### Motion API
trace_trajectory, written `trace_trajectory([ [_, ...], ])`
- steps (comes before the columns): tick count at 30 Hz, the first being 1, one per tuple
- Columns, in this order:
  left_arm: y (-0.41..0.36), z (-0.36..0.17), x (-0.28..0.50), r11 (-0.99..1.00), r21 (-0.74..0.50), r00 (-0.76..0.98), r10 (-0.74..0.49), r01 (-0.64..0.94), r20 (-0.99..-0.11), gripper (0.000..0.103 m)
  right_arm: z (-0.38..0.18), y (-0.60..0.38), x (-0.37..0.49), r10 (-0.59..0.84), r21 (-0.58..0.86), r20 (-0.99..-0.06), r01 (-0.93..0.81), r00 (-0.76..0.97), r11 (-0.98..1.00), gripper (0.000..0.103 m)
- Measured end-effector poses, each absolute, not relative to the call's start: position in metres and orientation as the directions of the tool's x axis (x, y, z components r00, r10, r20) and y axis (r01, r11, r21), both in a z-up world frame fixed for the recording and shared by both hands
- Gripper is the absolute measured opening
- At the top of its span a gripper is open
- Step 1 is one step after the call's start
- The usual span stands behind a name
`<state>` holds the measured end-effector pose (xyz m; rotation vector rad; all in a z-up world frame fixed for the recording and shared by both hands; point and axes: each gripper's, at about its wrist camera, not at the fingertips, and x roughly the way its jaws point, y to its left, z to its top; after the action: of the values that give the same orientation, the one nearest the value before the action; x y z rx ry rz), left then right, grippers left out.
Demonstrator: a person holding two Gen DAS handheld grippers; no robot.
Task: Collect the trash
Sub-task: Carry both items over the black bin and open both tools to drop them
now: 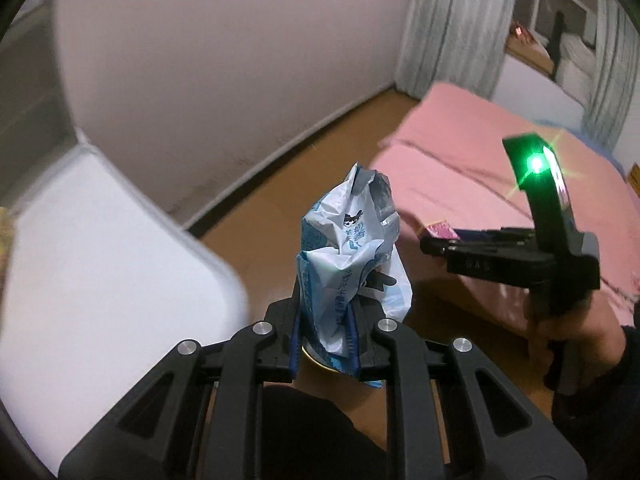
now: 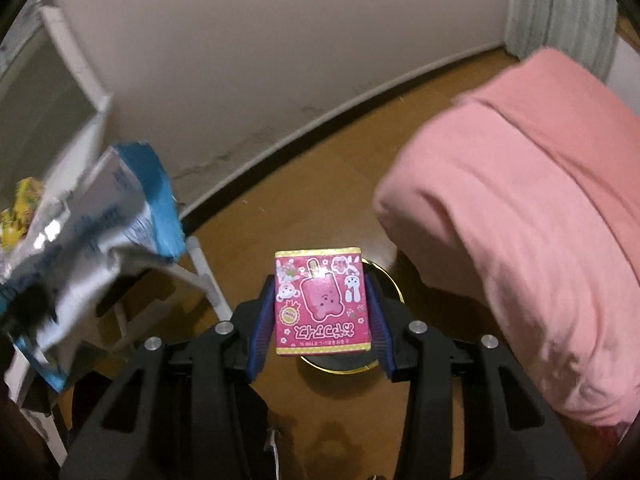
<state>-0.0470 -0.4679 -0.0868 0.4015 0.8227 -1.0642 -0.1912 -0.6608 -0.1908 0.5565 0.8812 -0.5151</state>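
Gripping a crumpled wrapper point(image 1: 352, 264), left gripper point(image 1: 326, 344) has its jaws nearly closed on it, wrapper standing up between them. Right gripper point(image 2: 320, 312) jaws, partly open, clamp a pink box point(image 2: 321, 302) flat between the pads, over a round bin point(image 2: 384, 280) directly below.

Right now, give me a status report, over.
Left claw shut on crumpled wrapper. Right claw shut on pink box. Round bin below, nothing blocking.

Brown floor point(image 2: 280, 216) carries pink-covered bed point(image 2: 520, 220), white table point(image 1: 100, 260).
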Motion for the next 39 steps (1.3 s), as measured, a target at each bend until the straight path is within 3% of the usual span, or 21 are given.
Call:
trace_trajectory([
  [11, -0.552, -0.183, -0.043, 0.433, -0.1, 0.131, -0.474, 0.896, -0.871, 0.017, -0.264, -0.684, -0.201, -0.086, 0.255, -0.896, 0.665, 0.435, 0.702, 0.043],
  [22, -0.572, -0.215, -0.04, 0.424, -0.109, 0.101, -0.444, 0.899, -0.89, 0.018, -0.273, -0.695, -0.197, -0.067, 0.272, -0.899, 0.673, 0.432, 0.688, 0.043],
  [23, -0.57, -0.214, -0.043, 0.424, -0.104, 0.107, -0.445, 0.9, -0.889, 0.023, -0.273, -0.695, -0.197, -0.068, 0.273, -0.899, 0.674, 0.432, 0.686, 0.043],
  [25, -0.574, -0.215, -0.043, 0.422, -0.102, 0.109, -0.448, 0.901, -0.888, 0.057, -0.269, -0.695, -0.197, -0.068, 0.277, -0.897, 0.677, 0.436, 0.682, 0.043],
  [26, -0.572, -0.212, -0.043, 0.426, -0.098, 0.12, -0.456, 0.899, -0.882, 0.061, -0.269, -0.695, -0.197, -0.068, 0.279, -0.897, 0.677, 0.438, 0.682, 0.043],
  [36, -0.566, -0.209, -0.043, 0.421, -0.113, 0.105, -0.46, 0.9, -0.882, 0.062, -0.27, -0.696, -0.193, -0.051, 0.306, -0.885, 0.66, 0.463, 0.686, 0.043],
  [38, -0.565, -0.208, -0.044, 0.421, -0.11, 0.107, -0.458, 0.9, -0.882, 0.064, -0.269, -0.697, -0.193, -0.045, 0.326, -0.876, 0.658, 0.48, 0.679, 0.054],
  [39, -0.565, -0.208, -0.045, 0.42, -0.108, 0.108, -0.458, 0.901, -0.883, 0.066, -0.268, -0.697, -0.193, -0.041, 0.335, -0.873, 0.658, 0.486, 0.674, 0.071],
])
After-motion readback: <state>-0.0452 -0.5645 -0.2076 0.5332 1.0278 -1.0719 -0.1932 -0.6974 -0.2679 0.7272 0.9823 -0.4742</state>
